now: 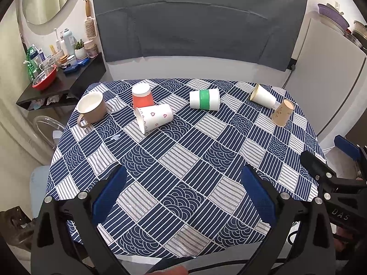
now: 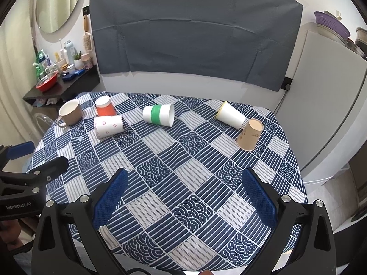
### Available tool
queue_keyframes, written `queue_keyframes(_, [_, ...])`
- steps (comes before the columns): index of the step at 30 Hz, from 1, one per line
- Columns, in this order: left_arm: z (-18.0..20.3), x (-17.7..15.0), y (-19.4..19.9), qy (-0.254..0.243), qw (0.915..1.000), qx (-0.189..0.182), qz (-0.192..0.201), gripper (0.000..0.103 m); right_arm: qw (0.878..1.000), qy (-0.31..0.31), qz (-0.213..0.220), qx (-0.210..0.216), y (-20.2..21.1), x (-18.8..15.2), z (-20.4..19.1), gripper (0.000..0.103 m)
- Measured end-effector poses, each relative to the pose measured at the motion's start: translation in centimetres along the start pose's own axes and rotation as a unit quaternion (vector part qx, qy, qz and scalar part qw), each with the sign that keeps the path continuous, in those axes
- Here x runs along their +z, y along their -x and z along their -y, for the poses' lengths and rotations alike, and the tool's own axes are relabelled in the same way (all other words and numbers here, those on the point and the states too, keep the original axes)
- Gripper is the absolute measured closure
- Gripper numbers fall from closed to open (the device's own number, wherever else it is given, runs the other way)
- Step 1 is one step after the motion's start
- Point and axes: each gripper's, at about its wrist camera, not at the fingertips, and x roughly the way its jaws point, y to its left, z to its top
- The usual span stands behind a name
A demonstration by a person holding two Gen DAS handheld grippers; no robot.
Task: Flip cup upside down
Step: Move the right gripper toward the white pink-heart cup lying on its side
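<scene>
Past the tongs, the kraft paper cup (image 2: 250, 134) covers the base of the yellow-rimmed white cup (image 2: 231, 115), its print too small to read, and the shelf clutter (image 1: 57, 52) blurs together.

Mug (image 1: 91, 106) stands far left on the table (image 1: 183, 178); two cups (image 1: 154, 118) right of it; one (image 1: 204, 99) mid-back; two (image 1: 282, 112) far right.

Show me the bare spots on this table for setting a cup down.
The whole near half of the table, from the left claw and right claw up to the cups, is bare. A smaller gap lies between the green-striped cup and the white cup. The far-left corner is crowded: mug, red cup, heart cup.
</scene>
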Motion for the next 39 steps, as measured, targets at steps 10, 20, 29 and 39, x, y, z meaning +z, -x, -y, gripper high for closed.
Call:
queue_keyframes(10, [-1.5,0.0,-0.1,0.015,0.9998,0.015,-0.006,0.006,1.000,0.009,-0.013,0.020,-1.3,0.5,-1.2,0.008])
queue_keyframes(20, [-4.9,-0.4,0.0,0.049,0.9977,0.045,-0.014,0.006,0.997,0.035,-0.032,0.059,-3.4,1.6,-4.6,0.008])
queue_keyframes(29, [-9.2,-1.1,0.0,0.087,0.9932,0.074,-0.024,0.006,0.995,0.041,-0.063,0.071,-6.6,2.9,-7.3,0.008])
queue_keyframes(39, [-14.4,-2.5,0.1,0.131,0.9845,0.107,-0.046,0.006,0.993,0.084,-0.058,0.064,-11.3,4.1,-12.6,0.008])
